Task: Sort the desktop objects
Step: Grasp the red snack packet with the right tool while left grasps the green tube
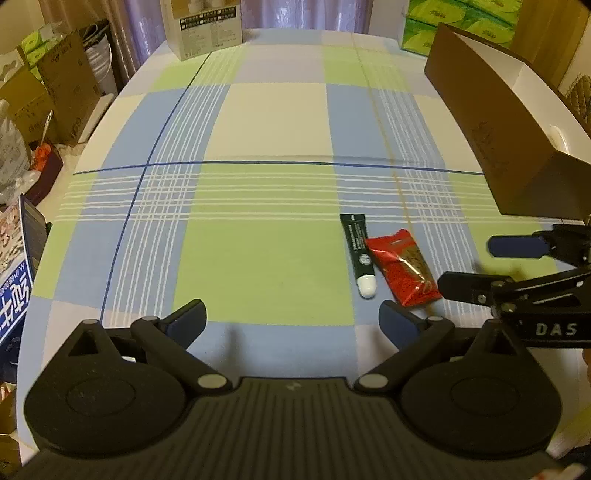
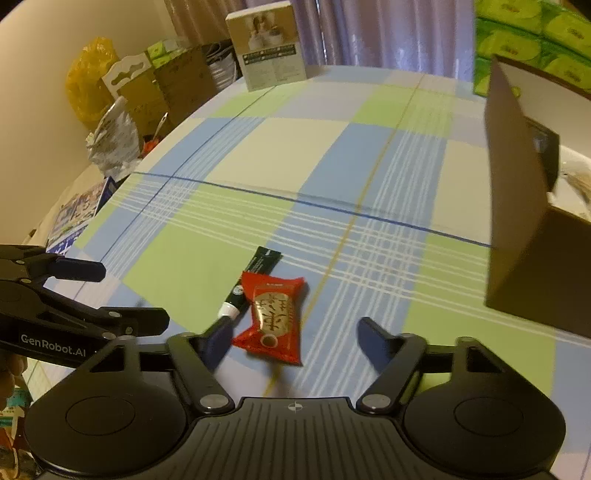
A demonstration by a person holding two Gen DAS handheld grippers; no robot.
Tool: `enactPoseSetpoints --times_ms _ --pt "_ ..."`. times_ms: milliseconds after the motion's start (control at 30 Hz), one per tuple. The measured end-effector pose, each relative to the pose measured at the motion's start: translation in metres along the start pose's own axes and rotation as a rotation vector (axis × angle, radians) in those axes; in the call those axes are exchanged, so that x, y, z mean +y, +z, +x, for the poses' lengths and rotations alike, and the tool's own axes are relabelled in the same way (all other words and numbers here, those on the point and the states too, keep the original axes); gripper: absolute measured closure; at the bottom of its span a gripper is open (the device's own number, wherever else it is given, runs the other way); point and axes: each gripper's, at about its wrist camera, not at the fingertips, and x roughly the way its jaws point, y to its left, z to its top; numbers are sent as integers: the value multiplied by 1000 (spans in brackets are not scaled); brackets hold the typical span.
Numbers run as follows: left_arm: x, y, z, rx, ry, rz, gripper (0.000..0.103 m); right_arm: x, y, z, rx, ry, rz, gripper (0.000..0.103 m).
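A red snack packet (image 2: 275, 317) lies flat on the checked tablecloth, and a dark green tube with a white cap (image 2: 251, 280) touches its left side. My right gripper (image 2: 295, 338) is open right over the packet, which shows between the two fingers, closer to the left one; contact is unclear. In the left wrist view the tube (image 1: 359, 254) and packet (image 1: 404, 267) lie ahead to the right. There my left gripper (image 1: 293, 321) is open and empty just short of them, and the right gripper (image 1: 480, 266) comes in from the right.
A tall brown box (image 2: 517, 206) with a white inside stands open on the right of the table (image 1: 273, 122), something pale in it. A beige carton (image 1: 203, 29) stands at the far edge. Green tissue packs (image 2: 524, 40) are stacked behind the box. Bags and cartons crowd the floor on the left.
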Motion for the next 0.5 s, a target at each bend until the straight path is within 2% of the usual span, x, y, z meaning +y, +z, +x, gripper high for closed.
enactPoseSetpoints --times_ms 200,367,500 --pt "12 5 11 12 -8 11 5 5 6 19 19 11 -29 55" --pt "22 12 20 23 -6 19 5 8 6 34 42 6 -33 59" --pt "26 17 25 28 -19 33 6 6 4 40 61 -5 -32 76"
